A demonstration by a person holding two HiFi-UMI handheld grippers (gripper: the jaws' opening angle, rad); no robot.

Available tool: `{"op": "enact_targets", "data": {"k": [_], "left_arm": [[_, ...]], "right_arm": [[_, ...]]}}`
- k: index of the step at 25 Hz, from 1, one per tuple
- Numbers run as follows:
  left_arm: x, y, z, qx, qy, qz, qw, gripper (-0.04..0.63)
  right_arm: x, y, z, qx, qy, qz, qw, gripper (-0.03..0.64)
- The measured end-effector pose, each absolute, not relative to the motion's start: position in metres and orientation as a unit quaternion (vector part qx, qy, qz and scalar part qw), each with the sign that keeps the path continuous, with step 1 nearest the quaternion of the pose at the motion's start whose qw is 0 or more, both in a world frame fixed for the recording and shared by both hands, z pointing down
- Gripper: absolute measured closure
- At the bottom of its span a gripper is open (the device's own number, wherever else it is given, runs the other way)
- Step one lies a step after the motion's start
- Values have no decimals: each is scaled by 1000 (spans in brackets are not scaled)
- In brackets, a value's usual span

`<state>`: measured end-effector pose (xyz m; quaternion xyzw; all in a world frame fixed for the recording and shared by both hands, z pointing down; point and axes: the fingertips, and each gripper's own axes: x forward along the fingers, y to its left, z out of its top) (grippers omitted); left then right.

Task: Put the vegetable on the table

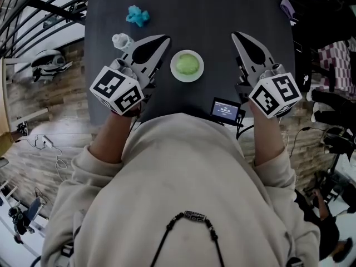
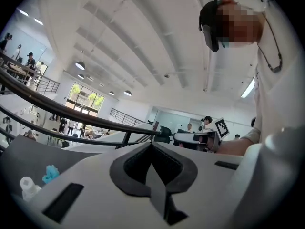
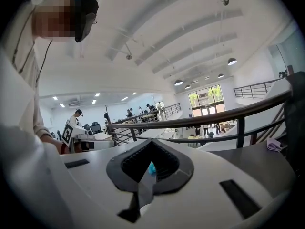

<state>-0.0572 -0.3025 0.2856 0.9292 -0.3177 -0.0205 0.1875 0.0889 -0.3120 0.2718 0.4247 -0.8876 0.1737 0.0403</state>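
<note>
While the green vegetable lies in the white bowl, left gripper just left of the bowl, right gripper to its right, both pairs of jaws closed together, empty.

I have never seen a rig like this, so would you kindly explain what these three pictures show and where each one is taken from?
There is no robot here: a person holds a two-jaw gripper in each hand. The head view comes from a camera on the person's head, looking steeply down at the left gripper, the right gripper and a dark table. The other two pictures come from cameras riding on the grippers, each looking along its own jaws out into the room. On the table lie a white plate holding a green vegetable, a blue-green item, a small clear item and a little screen device. Both grippers have their jaws together and hold nothing.
</note>
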Motion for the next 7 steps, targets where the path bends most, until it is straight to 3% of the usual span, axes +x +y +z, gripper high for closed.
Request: {"op": "enact_targets", "data": {"k": [7], "left_arm": [[-50,-304,288,935,-309,-6,176,588]], "right_arm": [[88,-317,271,425,-888,171,43,601]]}}
